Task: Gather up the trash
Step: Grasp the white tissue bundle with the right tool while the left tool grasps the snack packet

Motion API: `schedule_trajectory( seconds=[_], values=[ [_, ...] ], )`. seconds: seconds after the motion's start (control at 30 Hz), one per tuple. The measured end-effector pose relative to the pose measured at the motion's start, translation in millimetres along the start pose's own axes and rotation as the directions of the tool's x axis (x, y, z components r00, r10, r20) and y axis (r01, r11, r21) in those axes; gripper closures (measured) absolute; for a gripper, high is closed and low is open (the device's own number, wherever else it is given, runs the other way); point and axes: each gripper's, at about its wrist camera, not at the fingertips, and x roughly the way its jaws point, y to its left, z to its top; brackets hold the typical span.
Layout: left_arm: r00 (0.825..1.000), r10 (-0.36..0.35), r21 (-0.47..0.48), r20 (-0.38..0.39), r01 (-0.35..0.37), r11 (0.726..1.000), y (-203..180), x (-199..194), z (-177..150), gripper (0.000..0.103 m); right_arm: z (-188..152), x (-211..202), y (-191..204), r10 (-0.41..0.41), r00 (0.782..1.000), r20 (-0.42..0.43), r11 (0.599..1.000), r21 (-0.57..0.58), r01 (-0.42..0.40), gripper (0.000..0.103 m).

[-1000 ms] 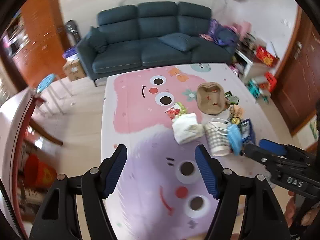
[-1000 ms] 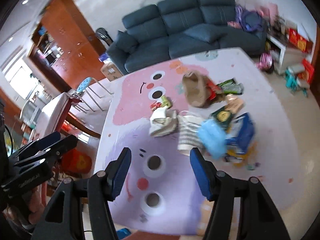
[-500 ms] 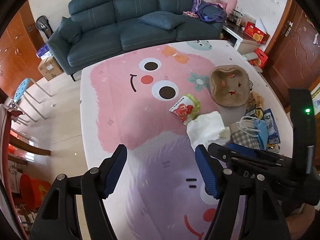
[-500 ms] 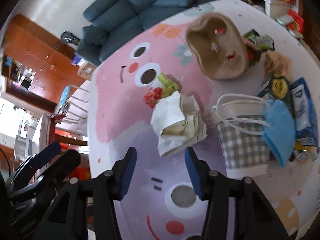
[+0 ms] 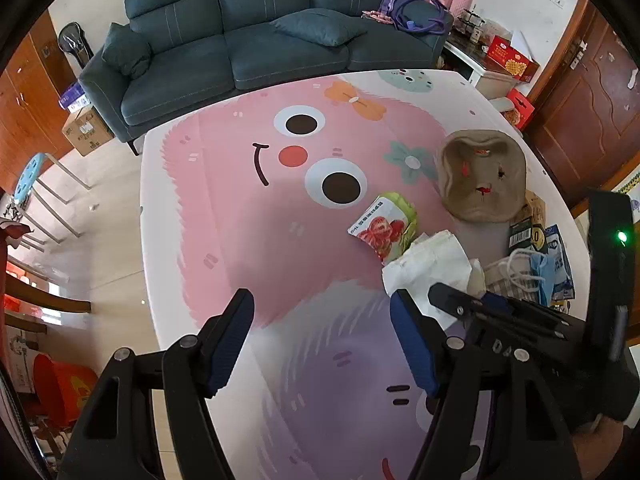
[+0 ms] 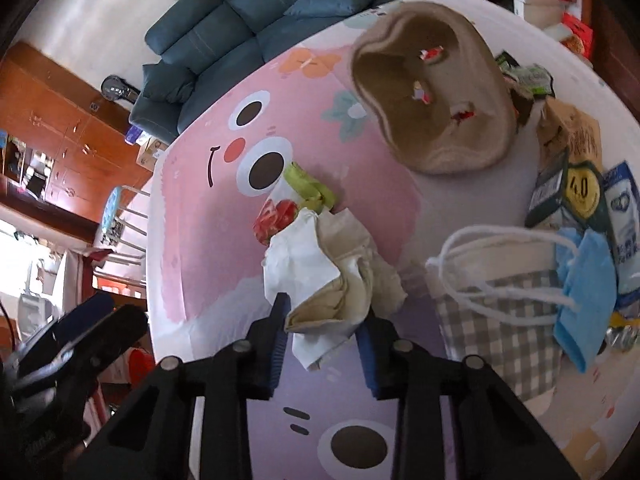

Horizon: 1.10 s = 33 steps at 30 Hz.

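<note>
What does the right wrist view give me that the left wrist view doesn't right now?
Only right wrist: the right gripper with its fingers on either side of the crumpled paper.
Only left wrist: the left gripper open over bare mat.
Both: strawberry packet, tan bowl, checked basket, blue mask, sofa.

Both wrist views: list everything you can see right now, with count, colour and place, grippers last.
crumpled paper: one, white and cream, mat centre, between the right jaws
snack packet: one, red, white and green, just beyond the paper
checked basket: one, grey-white with white cord handles, right of the paper
face mask: one, blue, draped over the basket rim
paper tray: one, brown, far right of mat
wrappers: several, mixed colours, beyond the basket
play mat: one, pink and purple
sofa: one, dark teal, behind mat
left gripper: open, empty
right gripper: jaws either side of the paper, contact unclear
</note>
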Motion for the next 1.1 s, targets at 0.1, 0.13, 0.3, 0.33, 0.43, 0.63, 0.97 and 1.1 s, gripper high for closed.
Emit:
schedule_trajectory(
  seconds=[0.1,0.13,0.3,0.33,0.43,0.63,0.97,1.1],
  values=[
    [1.000,-0.017,-0.001,0.001,0.017,1.000,-0.5,3.4,5.9,0.034,0.2,-8.2,0.3,0.009,1.000,0.018,1.000,-0.019,-0.008,0.073],
    [1.000,-0.021,0.000,0.000,0.021,1.000,-1.0,5.1,9.0,0.034,0.5,-12.4,0.0,0.014,1.000,0.025,1.000,-0.022,-0.013,0.073],
    [0.999,-0.037,-0.008,-0.006,0.037,0.999,-1.6,10.5,21.7,0.034,6.5,-37.1,-3.0,0.037,0.997,0.070,0.999,-0.016,-0.036,0.073],
    [0.999,-0.043,-0.010,-0.011,0.042,0.999,-2.0,12.7,25.1,0.034,8.8,-45.3,-2.7,0.031,0.995,0.093,0.999,-0.021,-0.029,0.073],
    [0.999,-0.044,-0.002,-0.006,0.044,0.999,-4.6,16.1,31.8,0.034,14.9,-63.1,-1.5,0.018,0.989,0.148,0.999,-0.041,-0.013,0.073],
    [0.998,-0.059,0.058,-0.015,0.060,0.996,-20.0,34.3,45.5,0.022,32.3,-79.3,-1.1,-0.043,0.974,0.224,0.995,-0.083,0.063,0.073],
    [0.993,-0.049,0.146,-0.108,0.064,0.987,-48.6,93.4,64.2,0.022,31.1,-74.5,-14.9,-0.074,0.974,0.216,0.996,-0.032,0.083,0.073],
    [0.990,-0.045,0.173,-0.136,0.068,0.982,-55.8,106.5,65.1,0.023,26.5,-75.6,-17.5,-0.079,0.974,0.212,0.996,-0.024,0.086,0.073]
  ],
)
